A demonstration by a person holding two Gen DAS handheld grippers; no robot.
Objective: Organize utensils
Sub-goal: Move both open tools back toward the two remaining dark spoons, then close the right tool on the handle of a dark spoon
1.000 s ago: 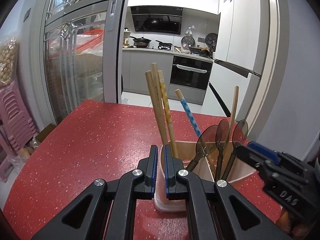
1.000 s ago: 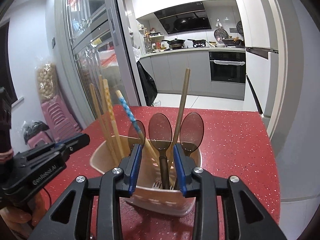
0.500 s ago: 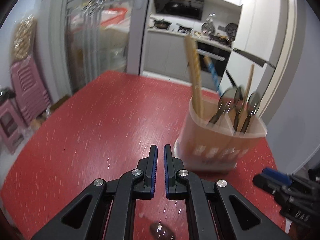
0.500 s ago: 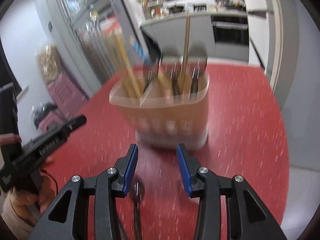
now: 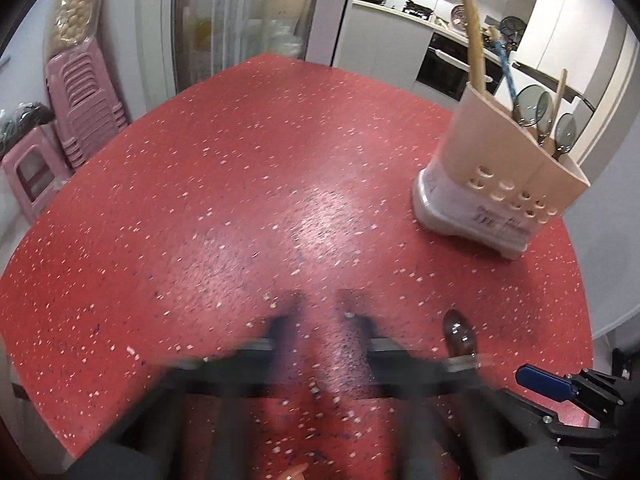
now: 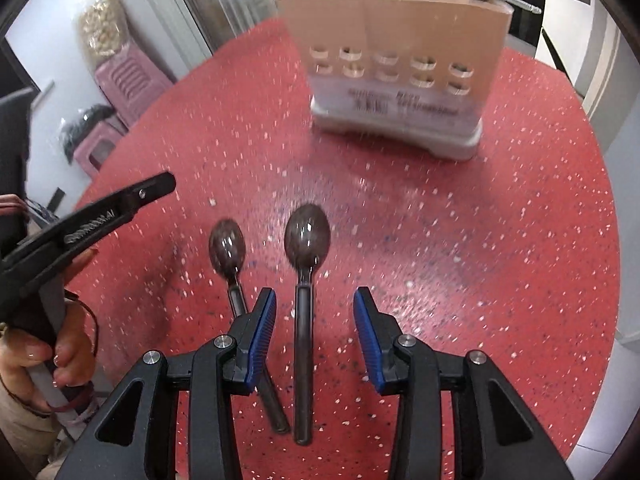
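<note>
A beige utensil holder (image 6: pixel 394 60) stands on the red speckled table (image 6: pixel 520 240), with chopsticks and dark spoons in it; it also shows in the left wrist view (image 5: pixel 496 184). Two dark spoons lie flat on the table: one (image 6: pixel 305 280) runs between my right gripper's open fingers, the other (image 6: pixel 230 256) lies just left of them. My right gripper (image 6: pixel 315 320) is open and low over the table. My left gripper (image 5: pixel 324 320) is blurred by motion, its jaws apart, empty. One spoon bowl (image 5: pixel 460 334) shows to its right.
Pink plastic stools (image 5: pixel 80 92) stand left of the table beside a glass sliding door (image 5: pixel 240 20). A kitchen lies behind. The table's curved edge runs close on the right (image 6: pixel 608 280).
Both grippers have pulled back from the holder and tilted down to the table. The left gripper, shut before, has opened. Two spoons on the table came into view.
</note>
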